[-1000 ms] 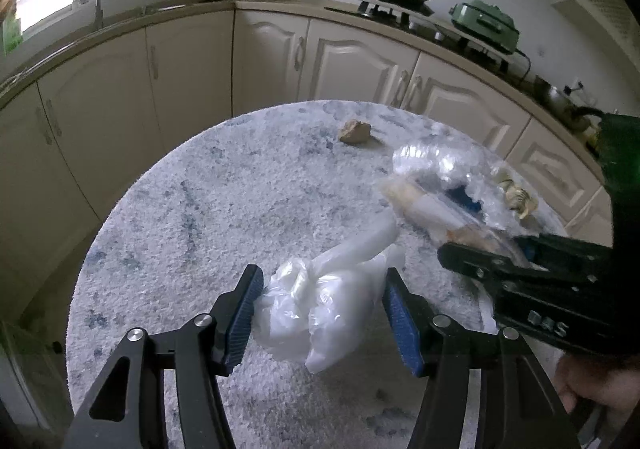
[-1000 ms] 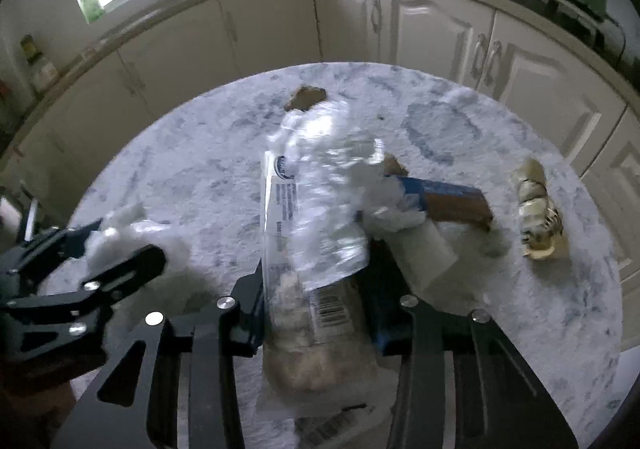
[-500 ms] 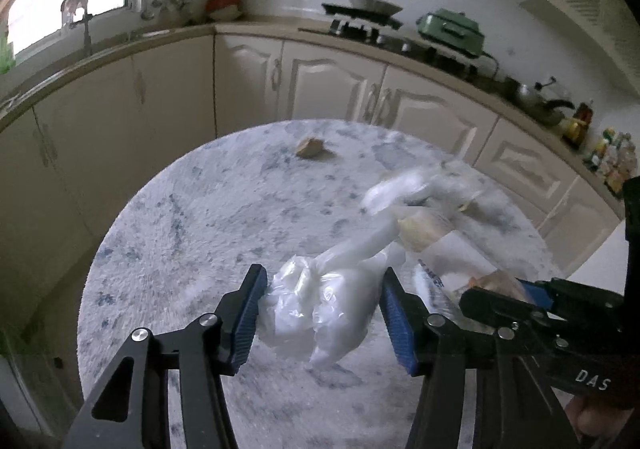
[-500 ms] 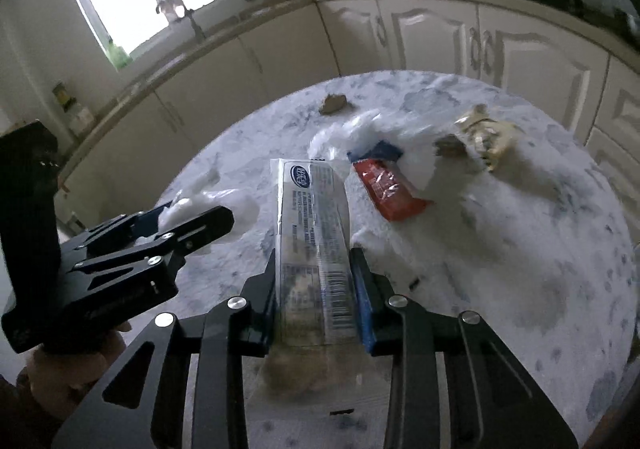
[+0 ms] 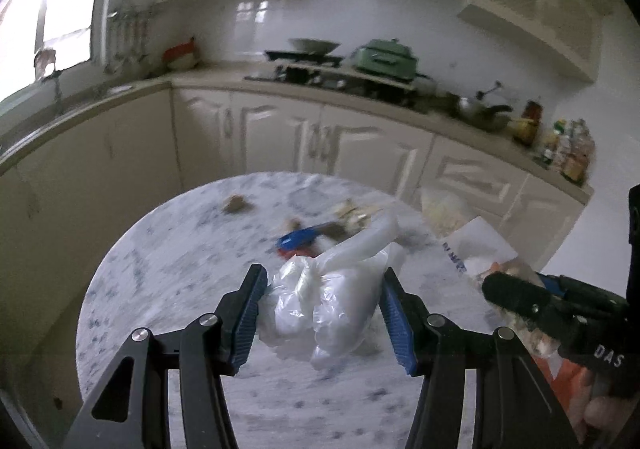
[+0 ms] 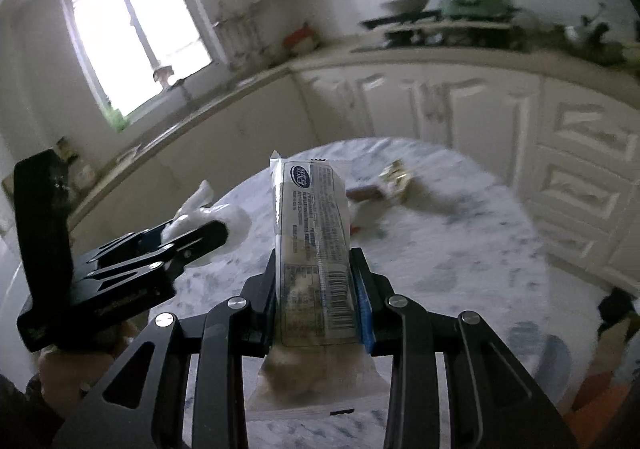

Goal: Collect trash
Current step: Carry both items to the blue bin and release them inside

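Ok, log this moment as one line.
left gripper: shut on crumpled plastic bag | right gripper: shut on snack wrapper | litter left on table

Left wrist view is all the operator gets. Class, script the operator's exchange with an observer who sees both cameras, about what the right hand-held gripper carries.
Operator: What is the right hand-held gripper holding?
Observer: The right hand-held gripper is shut on a clear printed food wrapper, both pads pressing its sides.
Operator: Any markings on it?
Observer: A barcode low down and a blue oval logo near its top face that camera.

Two grippers (image 5: 324, 309) (image 6: 316, 289), roughly five wrappers (image 6: 312, 233)
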A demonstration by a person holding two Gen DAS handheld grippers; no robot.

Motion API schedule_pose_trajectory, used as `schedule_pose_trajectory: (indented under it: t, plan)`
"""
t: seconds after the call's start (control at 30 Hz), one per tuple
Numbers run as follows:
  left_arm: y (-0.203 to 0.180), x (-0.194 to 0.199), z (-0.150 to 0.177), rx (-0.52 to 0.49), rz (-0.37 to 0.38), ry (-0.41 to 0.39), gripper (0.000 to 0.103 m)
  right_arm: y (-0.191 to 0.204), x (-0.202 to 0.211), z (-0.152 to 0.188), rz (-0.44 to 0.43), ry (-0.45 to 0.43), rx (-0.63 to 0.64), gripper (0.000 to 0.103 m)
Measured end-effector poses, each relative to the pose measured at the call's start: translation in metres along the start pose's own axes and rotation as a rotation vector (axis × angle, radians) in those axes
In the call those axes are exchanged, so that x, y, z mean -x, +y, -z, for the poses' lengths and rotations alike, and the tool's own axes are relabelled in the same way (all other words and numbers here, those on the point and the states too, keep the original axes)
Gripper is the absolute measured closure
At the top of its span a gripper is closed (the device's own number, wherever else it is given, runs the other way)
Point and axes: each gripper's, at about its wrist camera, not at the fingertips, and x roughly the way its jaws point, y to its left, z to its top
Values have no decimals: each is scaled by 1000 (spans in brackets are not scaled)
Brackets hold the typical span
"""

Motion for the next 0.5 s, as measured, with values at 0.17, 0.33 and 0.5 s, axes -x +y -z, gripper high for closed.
schedule_pose_trajectory:
  t: [0.17, 0.33, 0.5]
  plan:
    - [-45, 9, -11, -68, 69, -36, 51, -33, 44, -2, 68, -75, -50, 71]
    - [-91, 12, -16, -135, 130, -67, 51, -73, 88, -1, 151, -145, -115, 71]
    - [-137, -2, -17, -190, 205, -59, 51, -118, 125, 3, 245, -193, -176, 71]
